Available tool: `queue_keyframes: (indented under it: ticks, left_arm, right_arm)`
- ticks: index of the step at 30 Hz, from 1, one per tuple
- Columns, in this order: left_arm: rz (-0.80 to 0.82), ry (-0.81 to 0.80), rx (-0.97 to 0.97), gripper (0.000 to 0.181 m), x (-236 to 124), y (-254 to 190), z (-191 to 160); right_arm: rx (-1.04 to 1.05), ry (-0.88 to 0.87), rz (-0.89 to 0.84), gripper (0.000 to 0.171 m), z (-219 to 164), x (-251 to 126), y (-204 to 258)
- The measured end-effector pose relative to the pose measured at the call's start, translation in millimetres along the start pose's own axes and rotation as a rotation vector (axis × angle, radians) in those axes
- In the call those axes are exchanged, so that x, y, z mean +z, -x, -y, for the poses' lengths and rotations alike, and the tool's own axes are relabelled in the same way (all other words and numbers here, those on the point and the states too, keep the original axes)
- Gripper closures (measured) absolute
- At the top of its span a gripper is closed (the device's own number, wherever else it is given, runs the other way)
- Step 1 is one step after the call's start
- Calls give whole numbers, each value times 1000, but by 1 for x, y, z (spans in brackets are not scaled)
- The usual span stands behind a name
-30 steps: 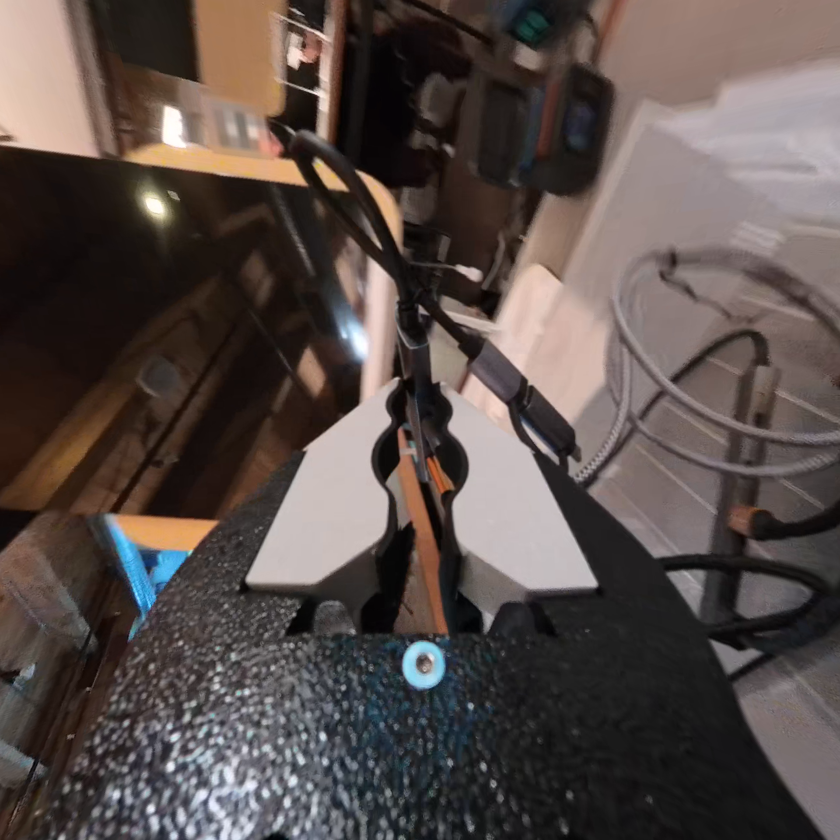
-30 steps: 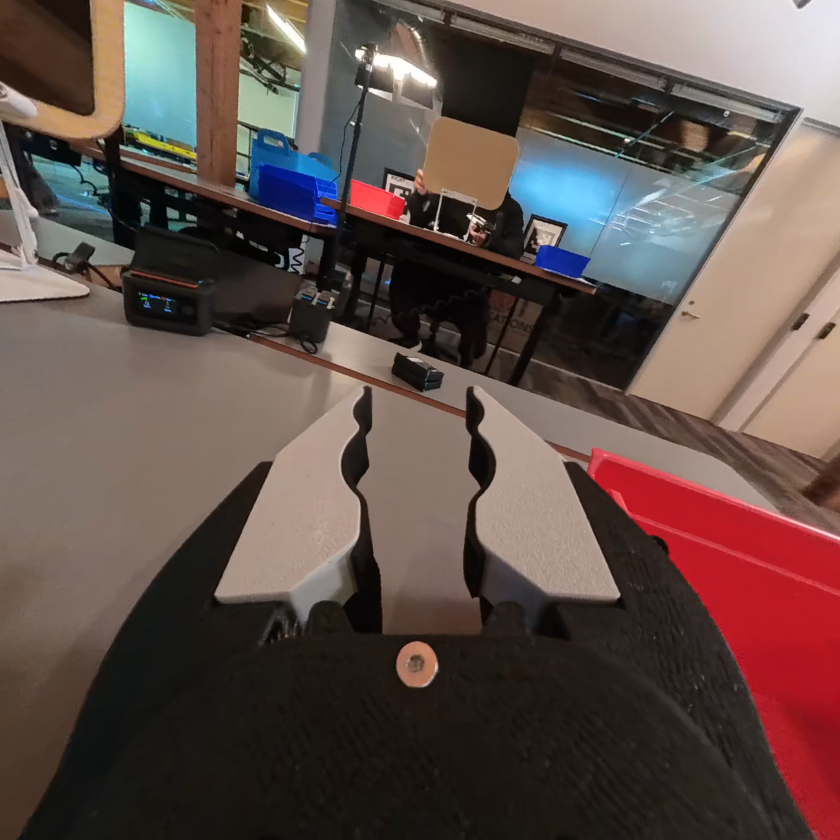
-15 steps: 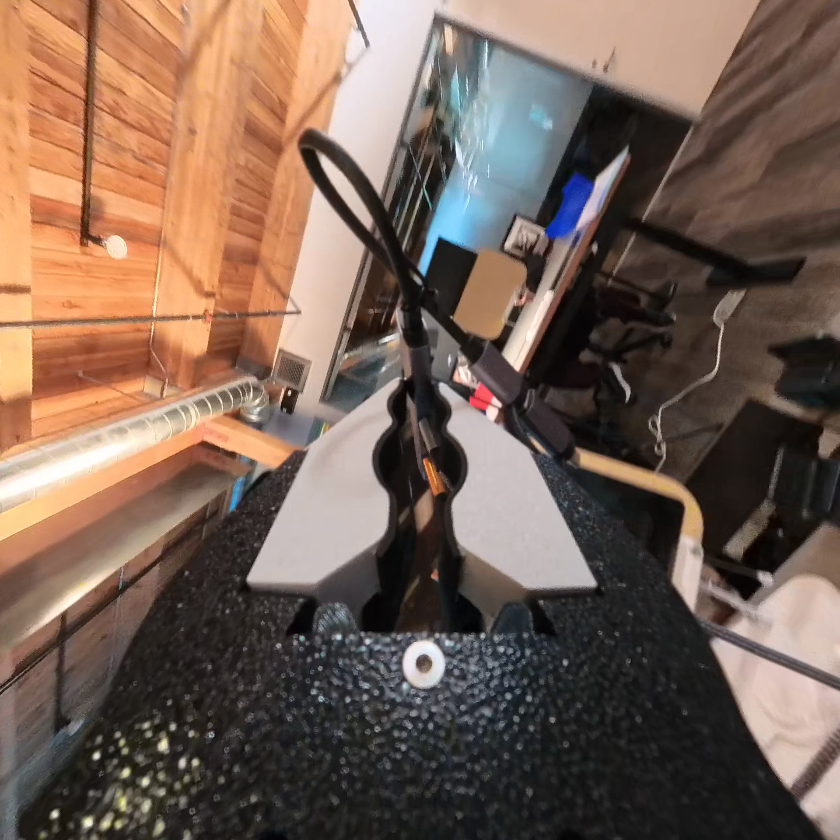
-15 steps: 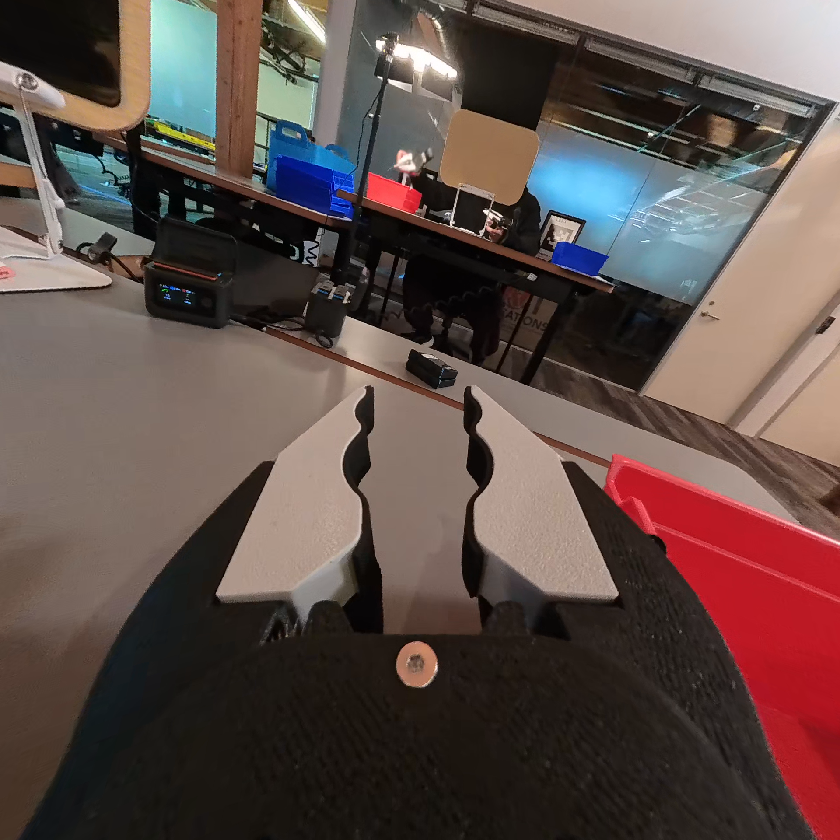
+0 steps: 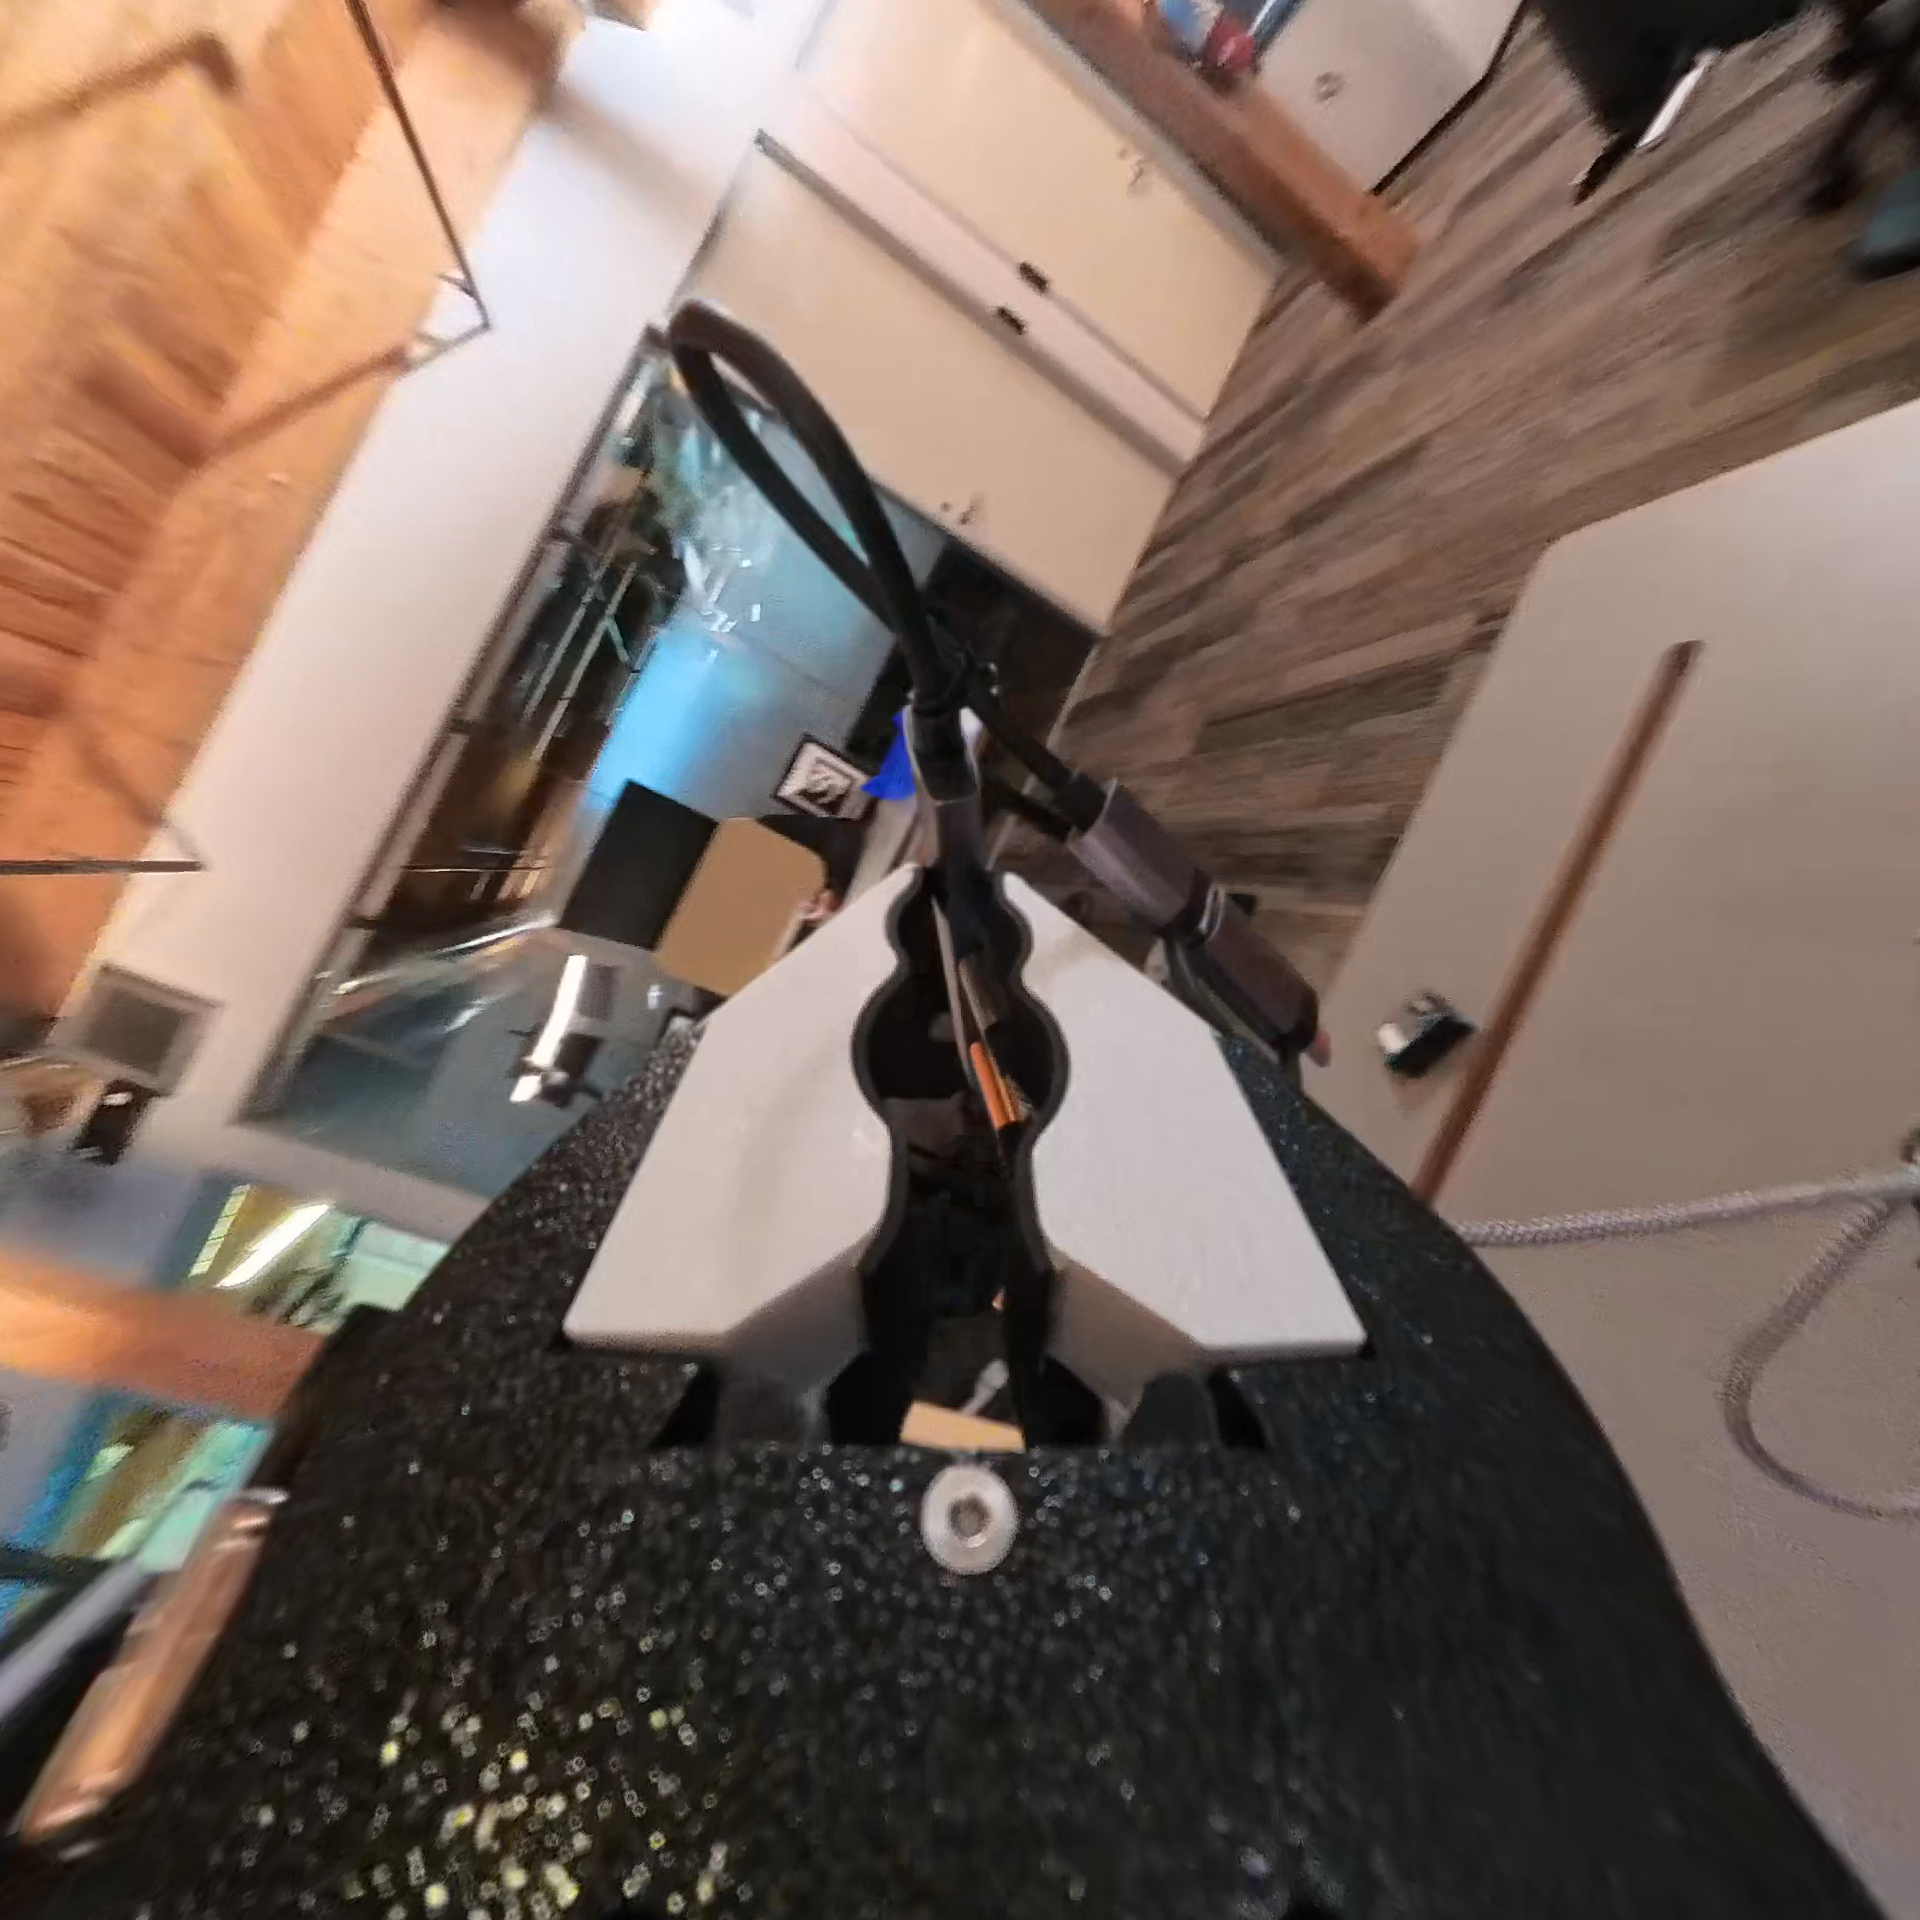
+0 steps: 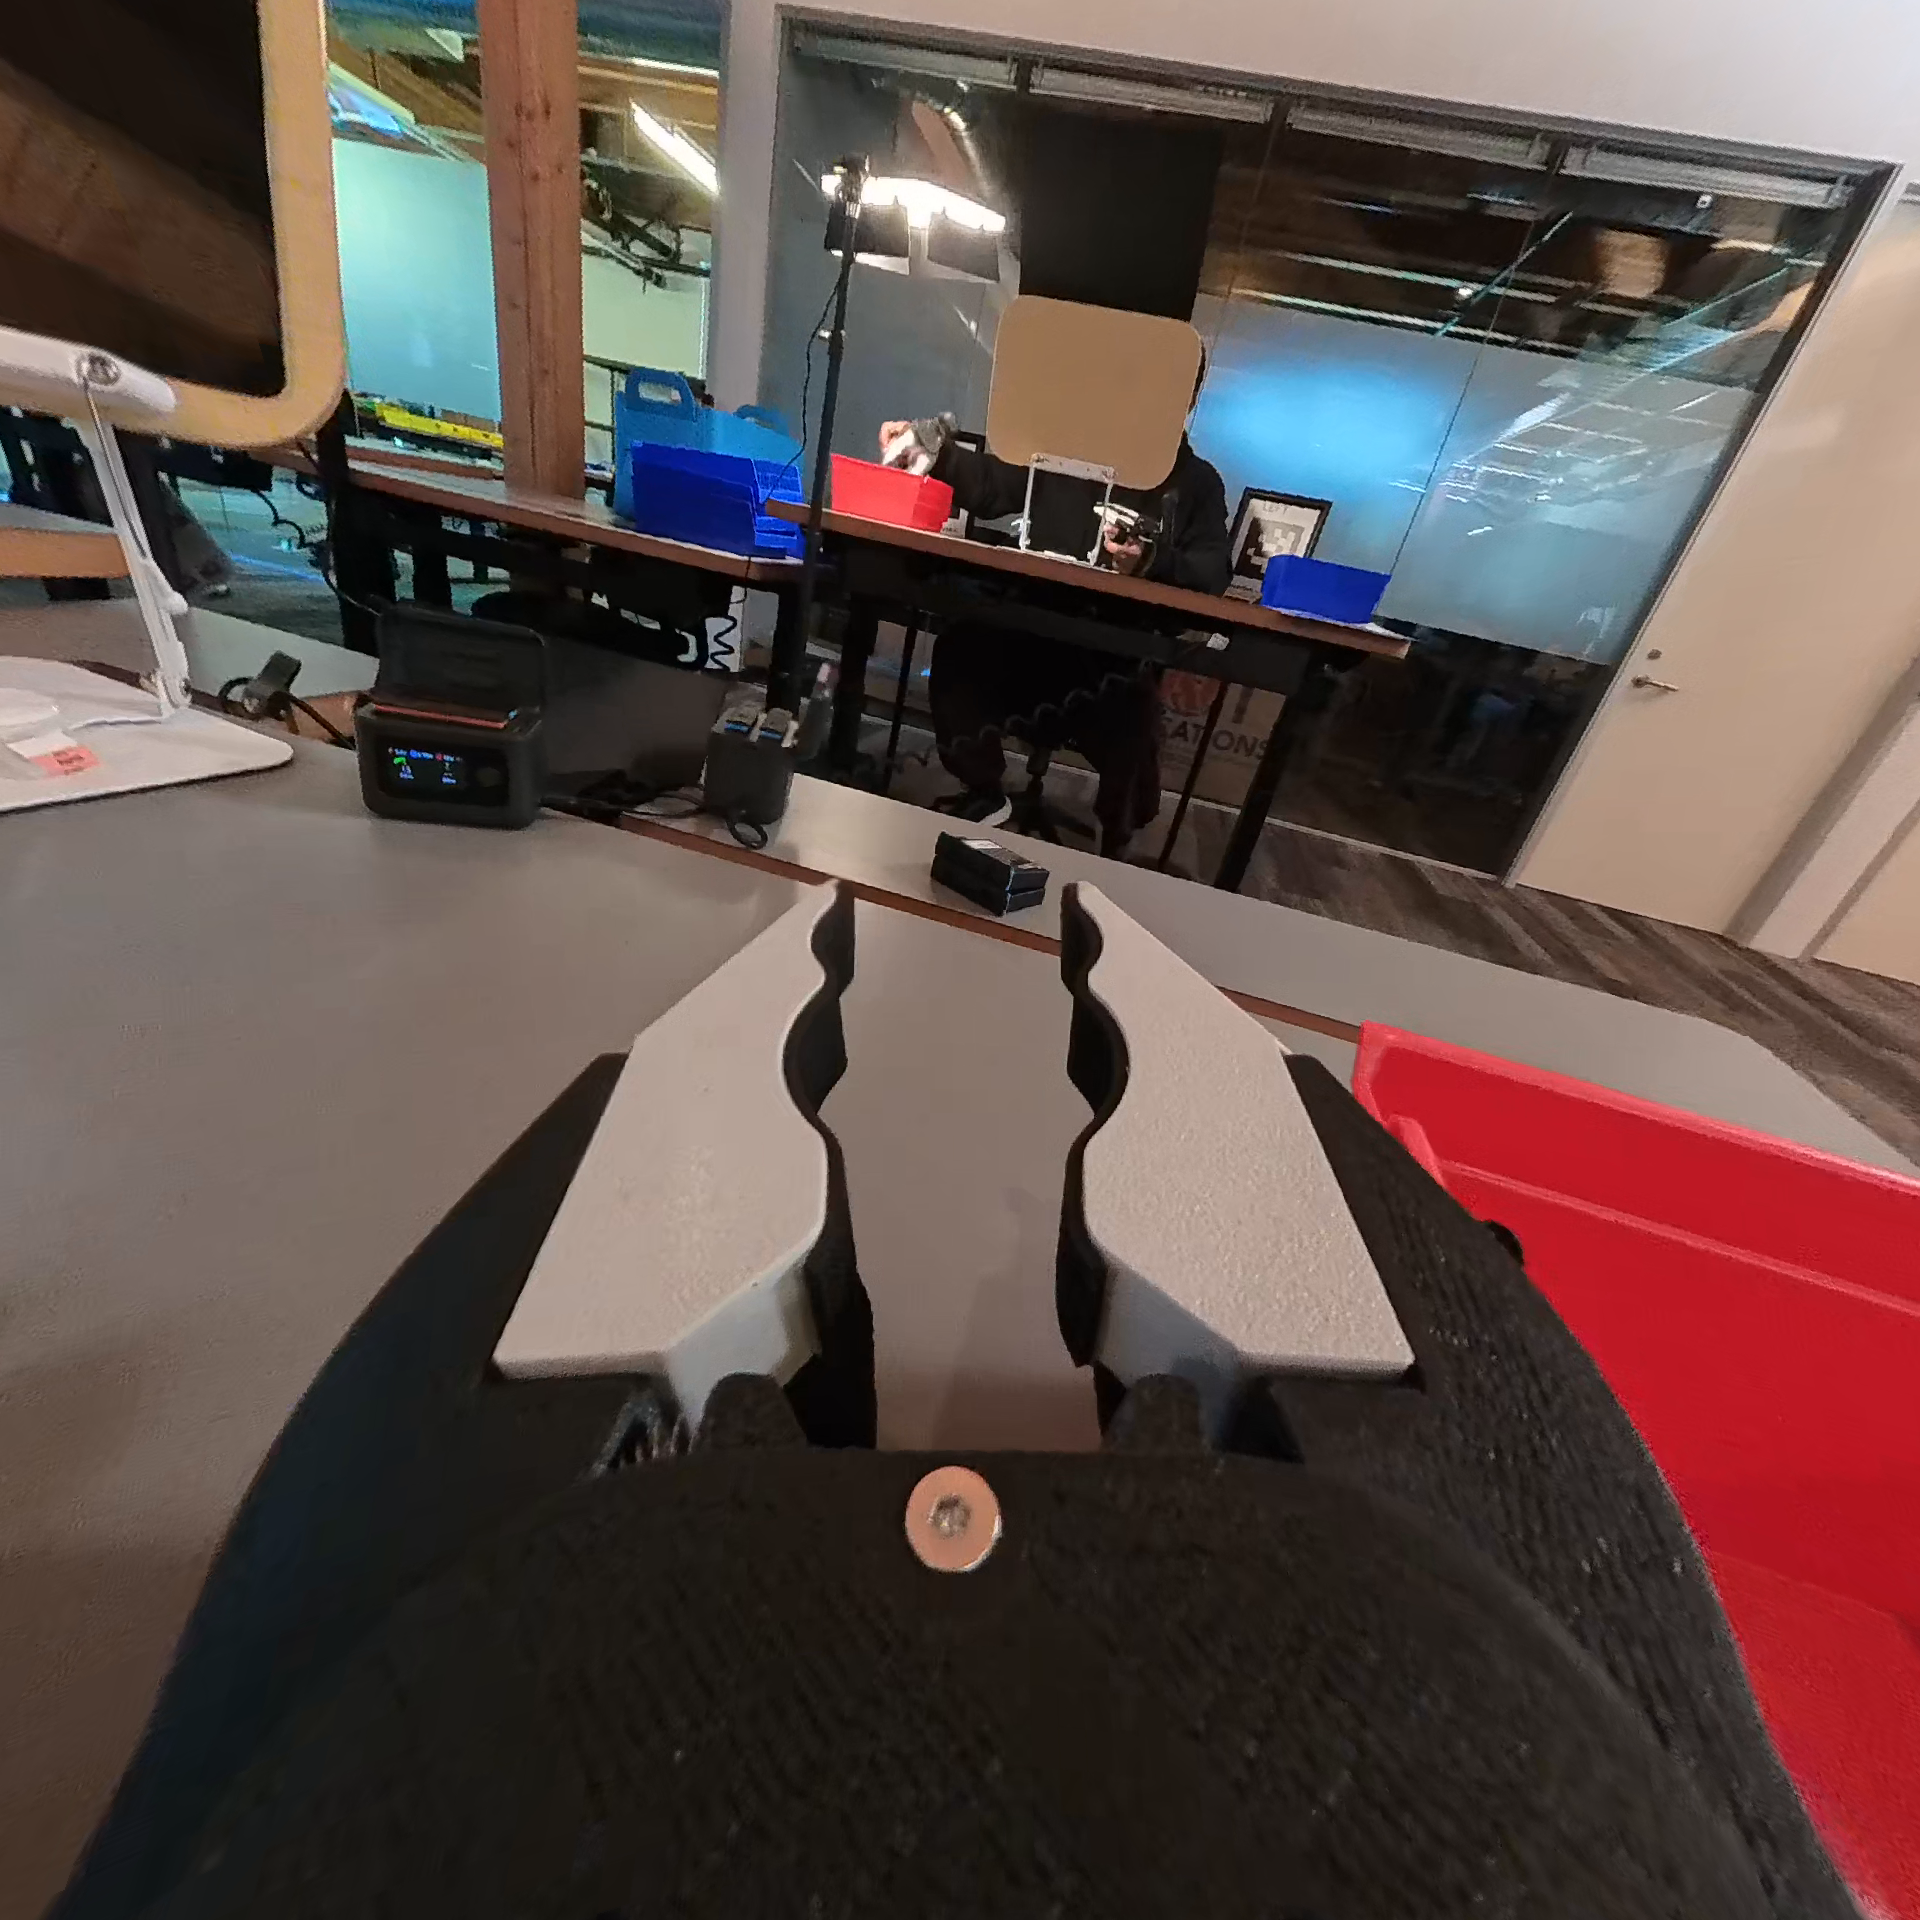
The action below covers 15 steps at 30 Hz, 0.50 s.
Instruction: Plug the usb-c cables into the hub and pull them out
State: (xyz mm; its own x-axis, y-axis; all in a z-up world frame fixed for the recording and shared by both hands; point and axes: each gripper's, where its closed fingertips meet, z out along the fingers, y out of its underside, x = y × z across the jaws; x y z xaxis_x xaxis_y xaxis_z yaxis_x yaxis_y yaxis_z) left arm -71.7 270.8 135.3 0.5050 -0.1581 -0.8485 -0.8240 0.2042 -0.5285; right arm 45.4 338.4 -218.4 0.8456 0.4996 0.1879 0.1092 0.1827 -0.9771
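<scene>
— Two grippers, and we count one cable bundle between them. Our left gripper (image 5: 961, 894) has its grey fingers pinched together on a thin black usb-c cable (image 5: 831, 488), which loops upward past the fingertips and comes back down to one dark metal plug (image 5: 1195, 914) hanging just right of the tips.

— And the hub?

— We cannot tell; inside the left fingers only a dark strip with an orange edge shows. One grey braided cable (image 5: 1662, 1216) lies on the pale table (image 5: 1714, 831) to the right, well apart from the held one.

— The right gripper (image 6: 951, 904)?

— Its fingers stand moderately apart with nothing between them, only bare grey tabletop (image 6: 312, 1039) showing through the gap. One red plastic bin (image 6: 1662, 1247) sits just beside it on the right.

— Farther off?

— One small black block (image 6: 987, 868) near the table edge, one black box with a lit screen (image 6: 447, 748), one small black charger (image 6: 750, 758), and one seated person (image 6: 1081, 540) at a far desk holding blue bins (image 6: 717, 488) and a red one.
</scene>
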Motion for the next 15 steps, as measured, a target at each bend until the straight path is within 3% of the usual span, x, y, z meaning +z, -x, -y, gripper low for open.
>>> queue_keyframes:
  ticks: [3,8,11,13,15]
  left_arm:
    - [-25,-47,52,172,5,-68,-26]
    - [54,-88,747,173,-14,-181,-82]
    - [12,-127,980,174,-35,-239,-103]
    - [-25,-143,1043,174,-47,-266,-108]
    - [-42,-158,1115,174,-56,-285,-109]
  right_arm:
    - [32,4,16,133,-2,0,0]
    - [234,87,216,137,-10,4,22]
    - [311,123,336,147,-8,2,35]
    - [345,138,501,148,-1,-6,60]
    - [520,126,780,144,21,-26,94]
